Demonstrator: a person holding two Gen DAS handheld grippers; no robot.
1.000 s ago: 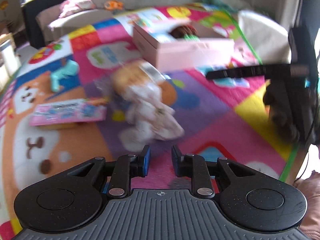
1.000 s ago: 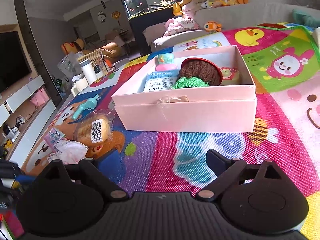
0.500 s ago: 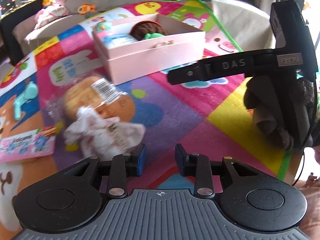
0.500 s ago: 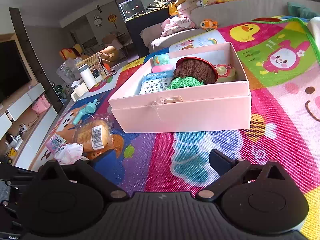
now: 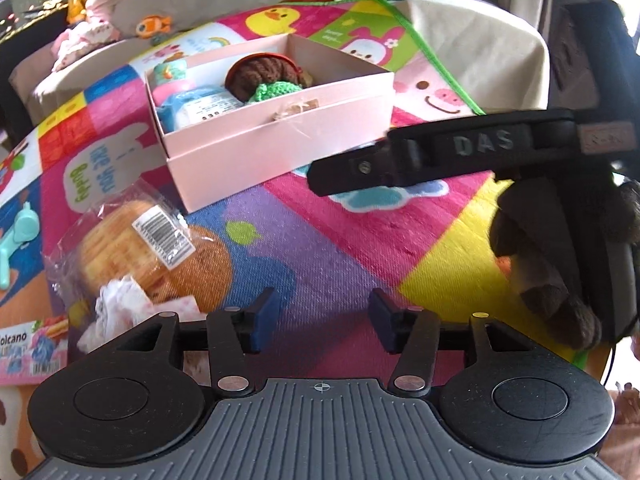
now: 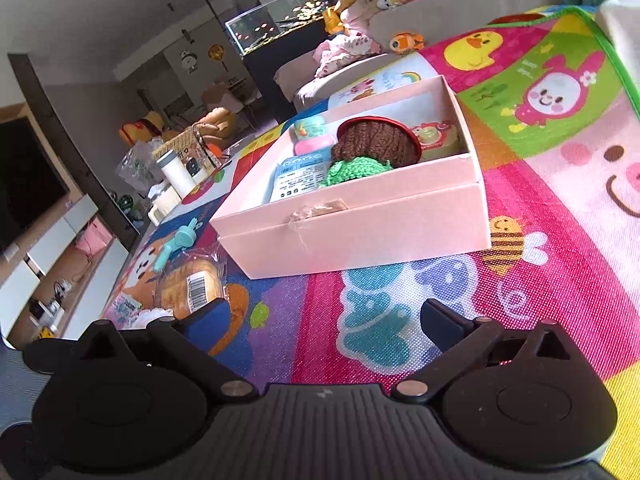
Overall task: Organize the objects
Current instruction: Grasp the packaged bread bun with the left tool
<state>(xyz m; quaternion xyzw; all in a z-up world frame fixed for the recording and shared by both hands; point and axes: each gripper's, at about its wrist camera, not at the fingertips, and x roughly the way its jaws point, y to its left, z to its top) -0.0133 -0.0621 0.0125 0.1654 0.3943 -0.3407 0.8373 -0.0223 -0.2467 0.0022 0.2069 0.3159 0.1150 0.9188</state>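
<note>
A: What is the biggest thing here?

B: The bright patchwork play mat (image 5: 348, 236) with cartoon animals; everything lies on it. On its far side sits the open pale pink cardboard box (image 5: 280, 148).

A: What is in the box?

B: A brown knitted round piece with a red rim (image 6: 376, 142) near the middle, a green crocheted piece (image 6: 352, 170) touching its near edge, a blue-and-white printed packet (image 6: 296, 178) to the left, and a pink and teal small container (image 6: 314, 138) in the far left corner.

A: And outside it?

B: Left of the box, on the mat, lies a golden bun in clear wrap with a barcode label (image 5: 144, 244). A crumpled white tissue (image 5: 120, 308) touches its near side. A pink flat snack packet (image 5: 32, 354) lies nearer and further left, and a mint green plastic toy (image 5: 18, 236) lies at the far left.

A: The grippers?

B: The left gripper (image 5: 322, 320) is opening, nothing between its blue pads, above bare mat right of the tissue. The right gripper (image 6: 326, 326) is spread wide and empty, near the box's front.
</note>
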